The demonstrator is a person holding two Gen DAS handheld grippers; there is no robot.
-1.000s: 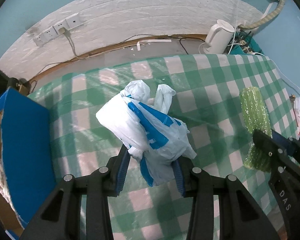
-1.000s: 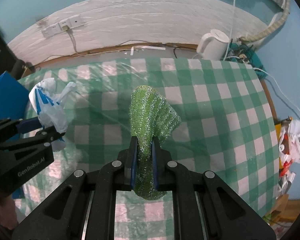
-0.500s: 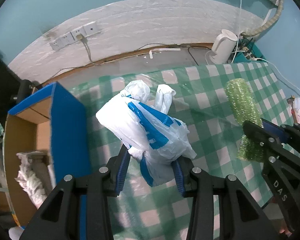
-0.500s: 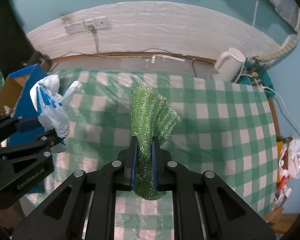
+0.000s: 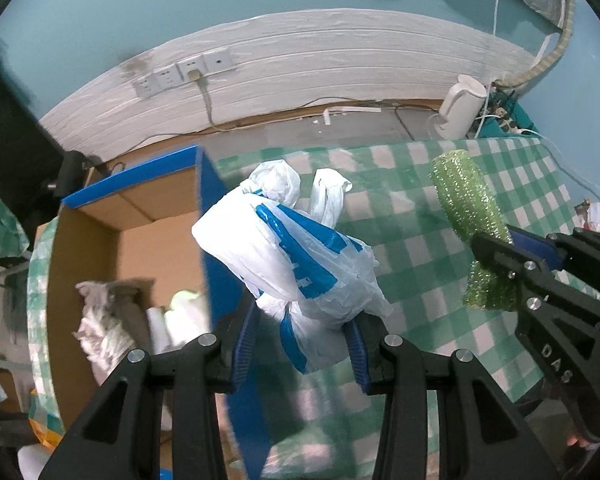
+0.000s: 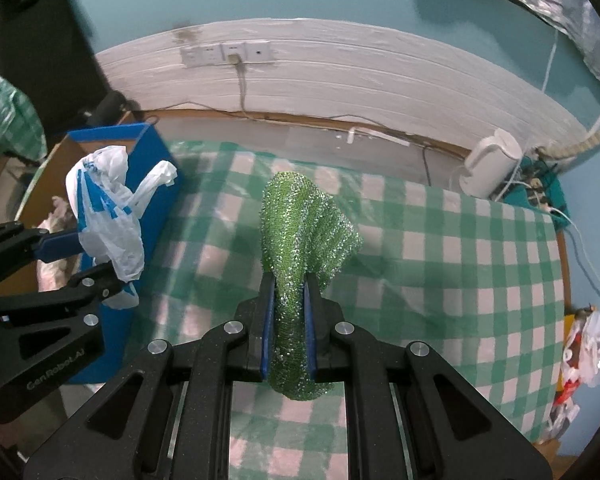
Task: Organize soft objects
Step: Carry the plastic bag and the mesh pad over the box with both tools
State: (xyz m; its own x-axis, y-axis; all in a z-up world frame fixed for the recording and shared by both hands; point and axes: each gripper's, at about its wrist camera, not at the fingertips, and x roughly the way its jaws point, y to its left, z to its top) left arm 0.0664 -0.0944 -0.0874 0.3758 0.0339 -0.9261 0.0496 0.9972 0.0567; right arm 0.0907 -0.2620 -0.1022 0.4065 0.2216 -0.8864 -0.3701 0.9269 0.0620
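Cardboard inside and blue outside, the open box (image 5: 216,280) beside the checked table (image 5: 440,264) already holds pale crumpled cloths (image 5: 104,324). Just above its blue wall, the left gripper (image 5: 300,344) pinches a white-and-blue plastic bag (image 5: 284,248). Over the tablecloth, the right gripper (image 6: 288,320) clamps a green glittery scrub cloth (image 6: 300,232); a white kettle (image 6: 490,168) stands at the far edge.

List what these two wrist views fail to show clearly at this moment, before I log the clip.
- Contents of the cardboard box, left wrist view: pale soft items, motion-blurred, partly behind its blue wall.
- Lower end of the plastic bag, left wrist view: hidden between the left gripper fingers.
- Clutter beside the white kettle, right wrist view: too small.
- Green scouring cloth: its pinched middle is hidden in the right gripper.
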